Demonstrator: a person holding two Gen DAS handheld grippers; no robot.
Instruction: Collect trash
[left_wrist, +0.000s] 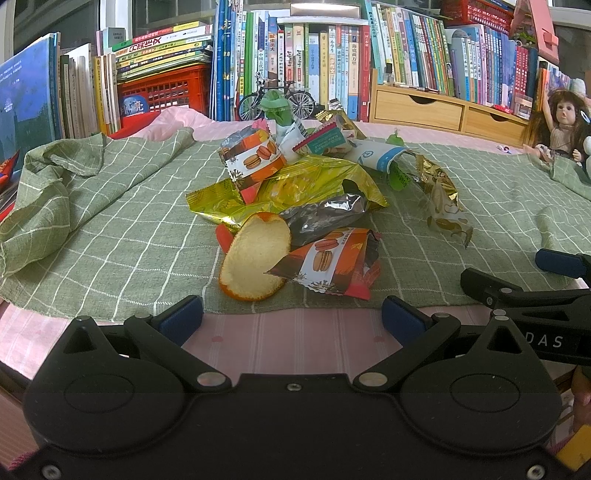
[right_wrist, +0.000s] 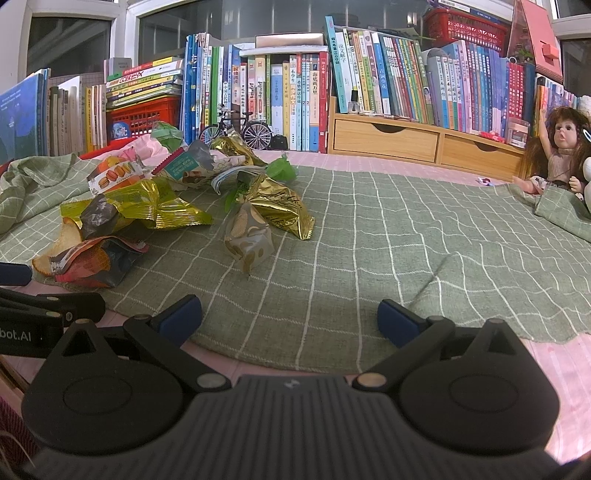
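Observation:
A heap of trash lies on the green checked cloth (left_wrist: 122, 229): an orange peel (left_wrist: 255, 258), a macaron wrapper (left_wrist: 332, 262), a yellow foil bag (left_wrist: 295, 184), a silver wrapper (left_wrist: 325, 218) and a gold wrapper (left_wrist: 439, 195). My left gripper (left_wrist: 291, 317) is open just in front of the peel, holding nothing. My right gripper (right_wrist: 290, 317) is open over the cloth (right_wrist: 406, 236), right of the heap, with the gold wrapper (right_wrist: 273, 206) and a grey patterned wrapper (right_wrist: 249, 240) ahead to the left. The right gripper's fingers (left_wrist: 561, 262) show at the left view's right edge.
Books (left_wrist: 325, 55) line the back, with a red crate (left_wrist: 166, 88), a toy bicycle (left_wrist: 275, 99) and wooden drawers (left_wrist: 417, 109). A doll (right_wrist: 557, 151) sits at the far right. The cloth is bunched at the left (left_wrist: 40, 199). Pink bedding (left_wrist: 291, 343) lies under the cloth's near edge.

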